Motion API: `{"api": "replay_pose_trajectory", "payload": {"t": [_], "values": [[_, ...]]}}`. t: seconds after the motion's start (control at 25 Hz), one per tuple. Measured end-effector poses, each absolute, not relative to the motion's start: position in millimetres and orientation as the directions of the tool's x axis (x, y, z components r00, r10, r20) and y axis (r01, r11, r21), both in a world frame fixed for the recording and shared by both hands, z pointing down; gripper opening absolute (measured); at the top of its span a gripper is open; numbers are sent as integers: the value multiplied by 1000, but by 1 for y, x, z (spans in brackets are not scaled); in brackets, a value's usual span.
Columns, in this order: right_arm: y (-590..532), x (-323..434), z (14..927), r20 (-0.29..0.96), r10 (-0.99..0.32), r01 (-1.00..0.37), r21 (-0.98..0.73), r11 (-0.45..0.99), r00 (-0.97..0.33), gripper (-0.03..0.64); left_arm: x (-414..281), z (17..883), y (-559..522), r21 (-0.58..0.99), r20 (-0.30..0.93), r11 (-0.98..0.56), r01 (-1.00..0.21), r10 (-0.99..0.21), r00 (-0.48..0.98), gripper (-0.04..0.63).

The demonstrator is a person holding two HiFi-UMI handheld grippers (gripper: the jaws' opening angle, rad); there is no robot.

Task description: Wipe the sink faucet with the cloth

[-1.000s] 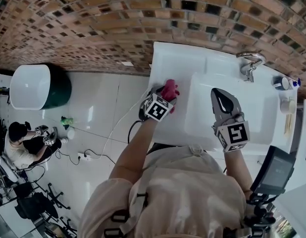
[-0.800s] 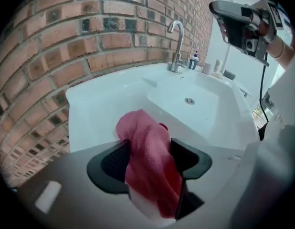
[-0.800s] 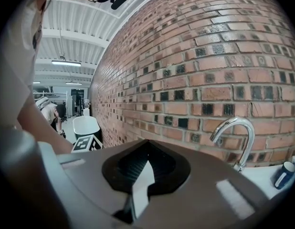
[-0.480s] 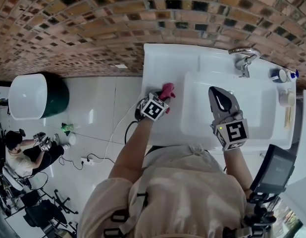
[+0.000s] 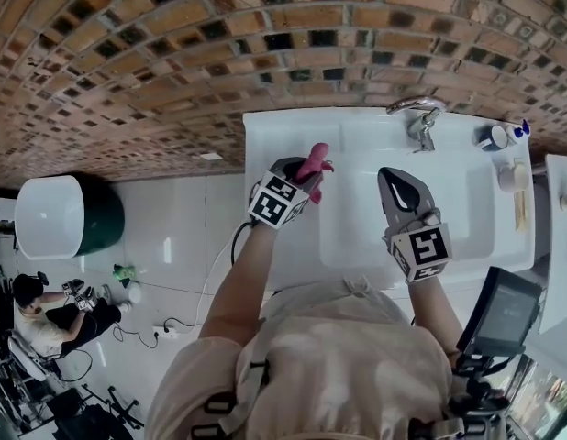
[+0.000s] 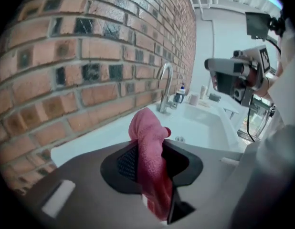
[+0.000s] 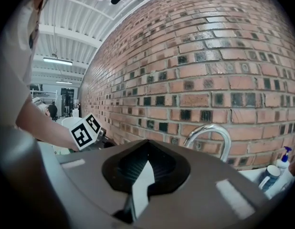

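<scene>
Cloth (image 6: 147, 128), pink: pinched in left gripper (image 6: 150, 144), jaws just closing on it; next, carry to faucet (image 5: 417, 117) at two o'clock.

Head view looks steeply down; both gripper views share the faucet (image 6: 164, 87)

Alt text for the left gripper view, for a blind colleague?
The left hand-held gripper clamps a pink cloth upright between its jaws, which have just been closing. Beyond it, a white sink with a chrome faucet runs along a brick wall; the right hand-held gripper shows at upper right.
</scene>
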State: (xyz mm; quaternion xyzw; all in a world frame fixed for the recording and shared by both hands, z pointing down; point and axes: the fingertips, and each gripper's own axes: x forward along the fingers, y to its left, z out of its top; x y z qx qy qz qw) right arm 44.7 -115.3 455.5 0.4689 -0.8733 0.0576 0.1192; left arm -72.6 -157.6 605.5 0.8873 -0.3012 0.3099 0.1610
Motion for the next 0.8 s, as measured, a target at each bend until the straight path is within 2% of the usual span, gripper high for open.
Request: {"api": "replay_pose_trajectory", "payload": {"t": [0.28, 0.48, 0.8], "values": [[-136, 95, 435, 222, -868, -881, 67, 468, -444, -8, 22, 494, -199, -2, 460, -866, -500, -445, 769, 110], [-141, 121, 419, 197, -895, -901, 93, 423, -400, -8, 85, 445, -216, -85, 407, -912, -401, -399, 822, 110], [-133, 152, 416, 198, -919, -929, 77, 362, -341, -8, 145, 425, -230, -61, 366, -926, -373, -368, 855, 112]]}}
